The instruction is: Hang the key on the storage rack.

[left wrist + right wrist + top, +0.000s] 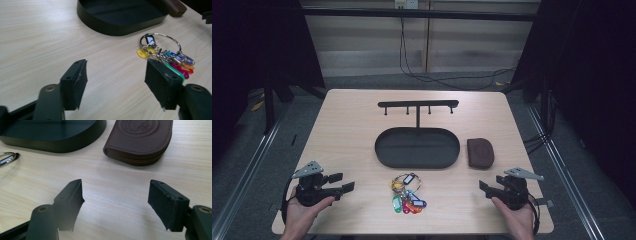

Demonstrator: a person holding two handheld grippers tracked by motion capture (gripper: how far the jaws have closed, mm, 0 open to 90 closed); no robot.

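**Key bunch waits between two spread grippers**

The key bunch lies flat on the table, just at 6 o'clock of the black oval tray, apart from its rim. Its wire ring sits toward the tray and the coloured tags fan away toward the person, so the long axis runs roughly 12 to 6. From the left gripper the bunch lies at about 3 o'clock; from the right gripper at about 9. The left looks the nearer: in its own view the keys lie just beyond its right jaw. Both grippers hover with jaws spread wide and hold nothing.

The tray looks empty. The hook rack rising at its far edge carries nothing. A brown zipped pouch, closed, lies at 3 o'clock of the tray, just ahead of the right gripper.
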